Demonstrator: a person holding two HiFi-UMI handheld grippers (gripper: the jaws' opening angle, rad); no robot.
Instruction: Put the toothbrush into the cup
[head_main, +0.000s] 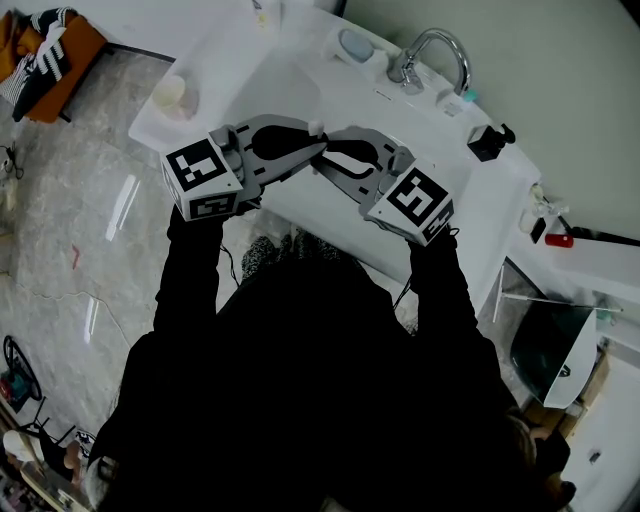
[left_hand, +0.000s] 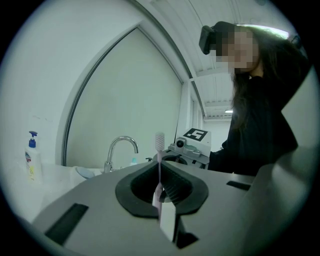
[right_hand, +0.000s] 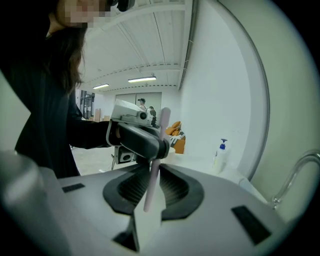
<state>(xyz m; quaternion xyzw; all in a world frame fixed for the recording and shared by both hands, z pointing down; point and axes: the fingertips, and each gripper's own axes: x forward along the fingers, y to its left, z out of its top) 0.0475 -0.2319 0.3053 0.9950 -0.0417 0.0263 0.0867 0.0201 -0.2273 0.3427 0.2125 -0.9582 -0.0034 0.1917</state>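
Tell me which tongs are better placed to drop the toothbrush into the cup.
Left, probably. The left tongs are shut on the toothbrush, while the right tongs stand open around its handle. What looks like the cup sits on the counter at the left side.

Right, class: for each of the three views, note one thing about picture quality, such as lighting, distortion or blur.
Head view: the person's clothing is near-featureless black beside the bright white counter, with glare streaks on the floor. Left gripper view: fisheye bending, black corners, toothbrush soft. Right gripper view: same bending; the toothbrush handle close to the lens is blurred.
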